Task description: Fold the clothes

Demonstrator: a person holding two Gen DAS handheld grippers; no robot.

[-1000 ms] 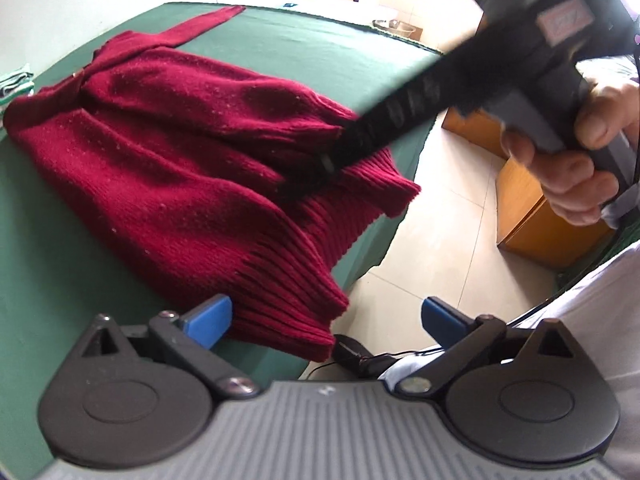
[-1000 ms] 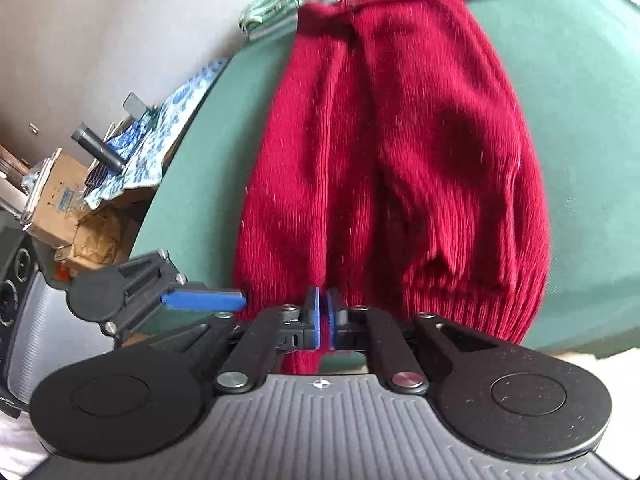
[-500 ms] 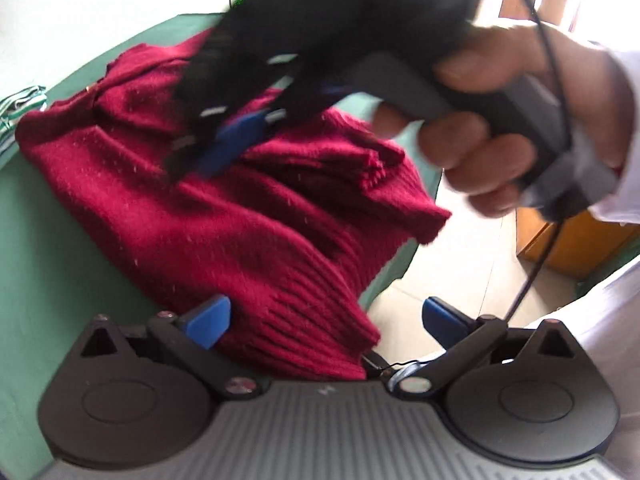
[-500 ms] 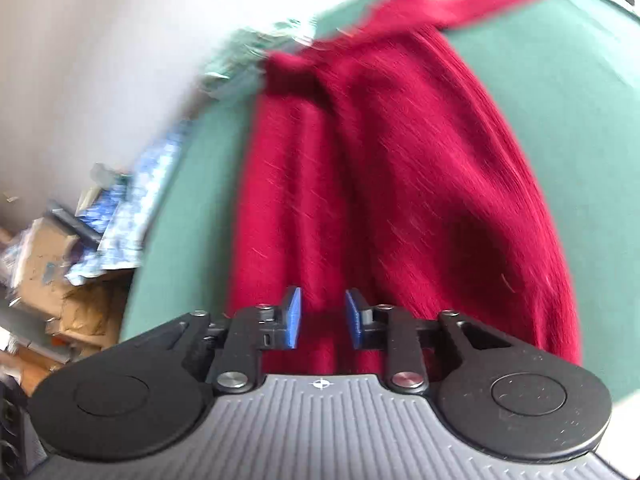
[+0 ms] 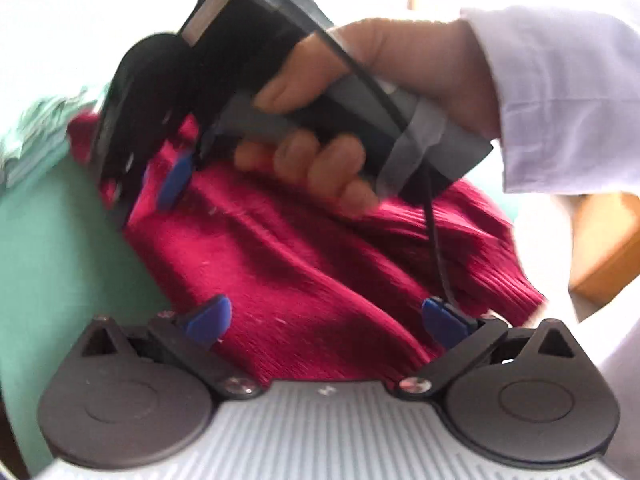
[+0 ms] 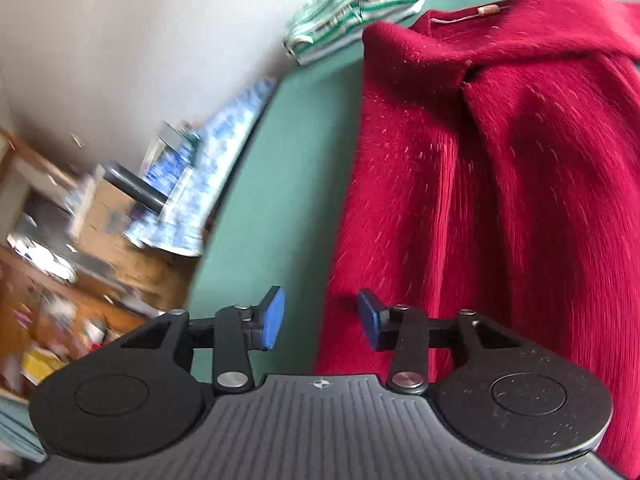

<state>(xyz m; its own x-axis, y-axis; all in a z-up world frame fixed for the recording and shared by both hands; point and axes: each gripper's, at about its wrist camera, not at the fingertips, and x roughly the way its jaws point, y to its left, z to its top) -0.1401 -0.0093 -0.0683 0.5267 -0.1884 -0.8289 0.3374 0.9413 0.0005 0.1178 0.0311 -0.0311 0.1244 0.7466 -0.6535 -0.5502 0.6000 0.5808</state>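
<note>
- Left tool [image 5: 326, 318], seen from the left wrist camera, has its two blue pads spread wide, with nothing between them but the red sweater [image 5: 312, 264] lying beneath and just ahead.
- From this view the sweater covers the middle of the picture on the green table [image 5: 60, 248]; its ribbed hem [image 5: 504, 280] reaches toward the right, at the table's edge, and the rest runs away up and to the left.
- Its long axis here goes from lower right to upper left, though blur makes the far end hard to read.
- Above the sweater, a hand [image 5: 360, 120] in a white sleeve [image 5: 568, 100] grips the handle of the right tool [image 5: 158, 184], which points down and left at the sweater's far part; its blue pads look a little apart, close over the knit, and I cannot tell whether they touch it.
- A black cable [image 5: 434, 240] hangs from that handle down across the sweater.

- Right tool [image 6: 320, 322], from the right wrist camera, stands with its pads apart at a middling width and grips nothing.
- The sweater's left edge [image 6: 344, 280] lies right at the gap: the right pad sits over red knit, the left pad over bare green table [image 6: 280, 200].
- Here the sweater [image 6: 500, 200] stretches straight away from the tool, its long axis running from the bottom of the picture to the neckline [image 6: 472, 16] at the top.
- A folded green-and-white striped cloth [image 6: 352, 12] lies on the table beyond the neckline, to the left.
- Off the table's left edge sit a blue patterned cloth [image 6: 216, 168] and blurred boxes.
</note>
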